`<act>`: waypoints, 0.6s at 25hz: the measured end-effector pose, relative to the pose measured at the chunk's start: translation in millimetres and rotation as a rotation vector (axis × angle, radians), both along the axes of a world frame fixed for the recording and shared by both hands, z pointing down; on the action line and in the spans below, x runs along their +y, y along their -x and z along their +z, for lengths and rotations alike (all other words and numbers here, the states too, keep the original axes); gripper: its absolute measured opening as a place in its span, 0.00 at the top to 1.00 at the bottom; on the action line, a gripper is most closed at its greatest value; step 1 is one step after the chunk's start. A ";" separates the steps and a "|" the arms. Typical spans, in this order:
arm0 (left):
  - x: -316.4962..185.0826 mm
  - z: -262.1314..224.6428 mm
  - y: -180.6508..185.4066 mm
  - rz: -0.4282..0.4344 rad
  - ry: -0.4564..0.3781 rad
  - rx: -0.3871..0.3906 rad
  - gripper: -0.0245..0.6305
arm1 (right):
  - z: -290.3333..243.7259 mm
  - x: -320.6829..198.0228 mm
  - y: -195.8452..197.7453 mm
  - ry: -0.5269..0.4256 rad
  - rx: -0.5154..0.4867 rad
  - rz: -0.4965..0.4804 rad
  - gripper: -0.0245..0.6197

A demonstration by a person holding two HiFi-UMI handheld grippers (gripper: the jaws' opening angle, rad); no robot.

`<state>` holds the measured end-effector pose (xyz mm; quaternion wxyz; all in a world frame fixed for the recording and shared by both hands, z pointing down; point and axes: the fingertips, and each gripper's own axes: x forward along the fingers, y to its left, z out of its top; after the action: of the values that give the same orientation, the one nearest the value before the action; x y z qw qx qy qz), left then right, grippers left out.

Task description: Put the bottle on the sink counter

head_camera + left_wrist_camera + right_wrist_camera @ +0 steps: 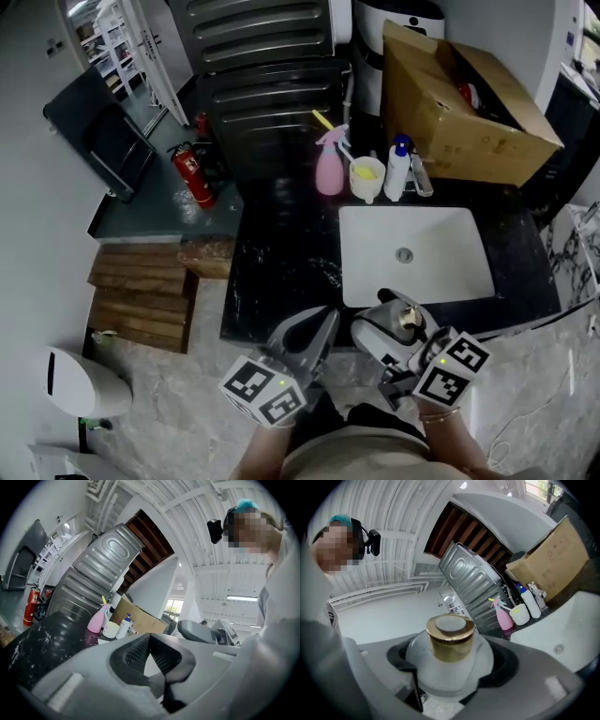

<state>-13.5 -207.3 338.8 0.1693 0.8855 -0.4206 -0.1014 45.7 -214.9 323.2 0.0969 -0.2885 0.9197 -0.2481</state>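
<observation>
While the right tool (452,665) clamps, the bottle (450,637) stands between.

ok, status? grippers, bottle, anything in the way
Left gripper shut, empty. Right gripper shut on gold-capped bottle, not yet on sink counter. Pink sprayer, cup, pump bottle crowd the back edge only.

No text, brand, number or sign is legible in any view. The fire extinguisher (192,176), standing off the desk's left edge, bears a pale label too small to read. The cardboard box (553,555) at the desk's rear right corner shows faint marks that cannot be deciphered. The marker cubes of the left tool (314,339) and right tool (401,328) carry black-and-white square codes only.
</observation>
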 end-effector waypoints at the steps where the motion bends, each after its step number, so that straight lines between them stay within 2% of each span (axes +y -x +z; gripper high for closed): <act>1: -11.4 3.1 5.8 0.004 0.004 -0.001 0.95 | 1.2 -12.3 7.1 0.000 0.007 0.003 0.43; 7: -87.8 8.1 45.2 0.027 0.022 0.005 0.95 | -2.2 -88.5 53.7 -0.008 0.032 0.026 0.43; 11: -124.4 12.0 70.7 0.030 0.038 -0.022 0.95 | -0.3 -128.1 80.5 -0.005 0.061 0.033 0.43; 15: -162.1 23.7 99.3 0.024 0.059 -0.011 0.95 | 8.9 -172.0 107.0 0.010 0.090 0.034 0.43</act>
<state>-112.8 -369.4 362.5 0.1940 0.8858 -0.4136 -0.0820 -61.3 -386.8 332.1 0.0584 -0.3154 0.9168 -0.2380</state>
